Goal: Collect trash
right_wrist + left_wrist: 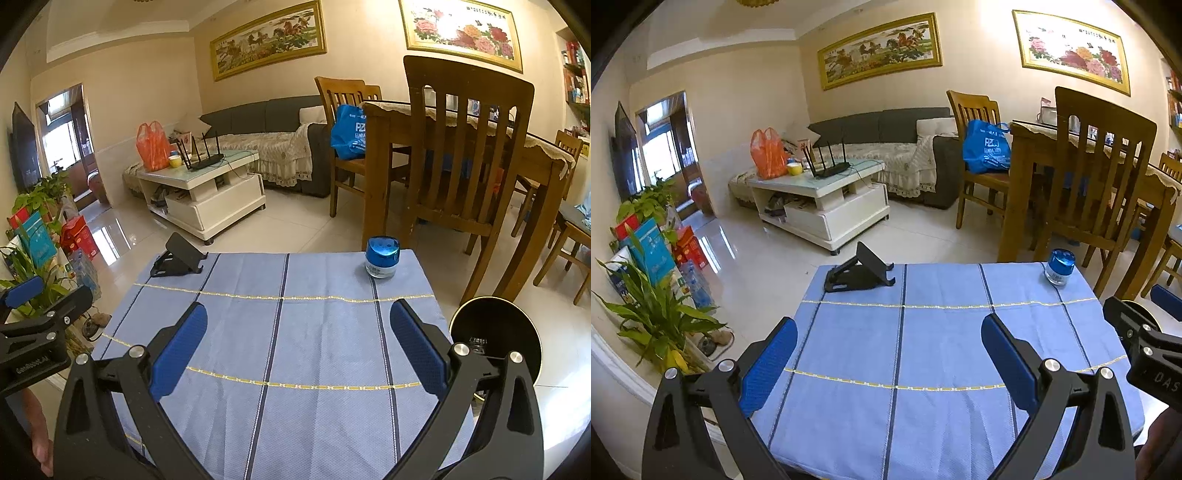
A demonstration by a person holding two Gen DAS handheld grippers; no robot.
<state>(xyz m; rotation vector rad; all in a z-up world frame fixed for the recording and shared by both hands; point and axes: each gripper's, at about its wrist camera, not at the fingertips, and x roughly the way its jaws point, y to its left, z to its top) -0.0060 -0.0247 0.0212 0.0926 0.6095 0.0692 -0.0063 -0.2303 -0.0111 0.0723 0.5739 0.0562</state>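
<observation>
A small table with a blue checked cloth (923,350) (295,332) lies in front of both grippers. A black phone stand (860,271) (179,258) sits at its far left corner. A small jar with a shiny blue lid (1059,267) (381,256) sits at its far right. A round black bin (496,332) stands on the floor right of the table. My left gripper (890,341) is open and empty above the cloth. My right gripper (299,332) is open and empty above the cloth. I see no loose trash on the cloth.
Wooden chairs (461,158) and a dining table (1089,166) stand behind the small table on the right. A white coffee table (827,199) with a router and an orange bag stands further back. Potted plants (653,314) and boxes line the left wall.
</observation>
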